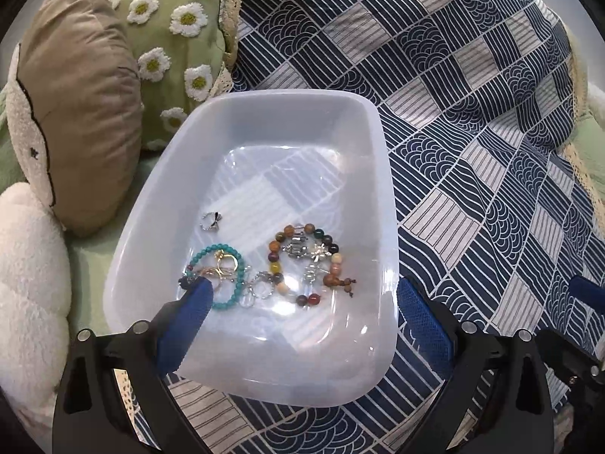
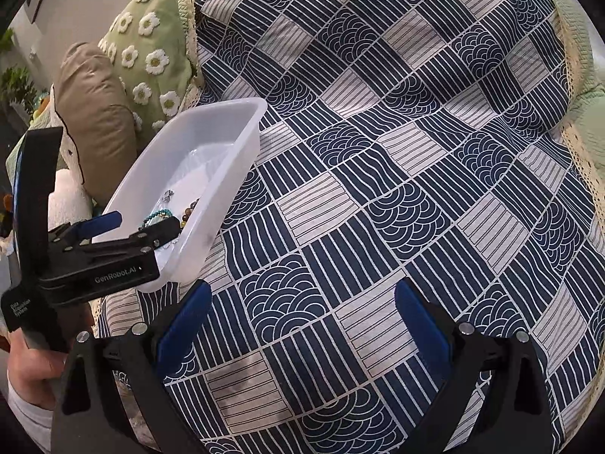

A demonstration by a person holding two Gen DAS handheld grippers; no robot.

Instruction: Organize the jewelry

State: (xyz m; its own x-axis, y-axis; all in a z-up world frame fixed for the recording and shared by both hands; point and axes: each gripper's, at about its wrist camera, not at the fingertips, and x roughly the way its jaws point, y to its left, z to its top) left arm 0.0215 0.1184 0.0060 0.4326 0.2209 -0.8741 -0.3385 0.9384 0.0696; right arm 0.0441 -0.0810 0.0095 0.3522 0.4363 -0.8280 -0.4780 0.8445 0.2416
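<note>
A translucent white plastic bin (image 1: pixel 242 121) lies on a navy-and-white patterned blanket (image 1: pixel 472 151). It holds a turquoise bead bracelet (image 1: pixel 234 295), a multicolour bead bracelet (image 1: pixel 334 265), a clear bead bracelet (image 1: pixel 261 289), gold earrings (image 1: pixel 223 261) and a small silver ring (image 1: pixel 210 222). My left gripper (image 1: pixel 302 302) is open. Its left finger reaches into the bin over the turquoise bracelet, and its right finger is outside the bin's right wall. My right gripper (image 2: pixel 302 302) is open and holds nothing, low over the blanket (image 2: pixel 378 151) to the right of the bin (image 2: pixel 227 121). The left gripper (image 2: pixel 148 220) also shows there.
A green daisy cushion (image 1: pixel 170 26), a tan cushion (image 1: pixel 79 106) and a white fluffy cushion (image 1: pixel 30 265) crowd the bin's left side. A green bedcover (image 1: pixel 593 143) edges the blanket on the right. A hand (image 2: pixel 26 370) holds the left gripper's handle.
</note>
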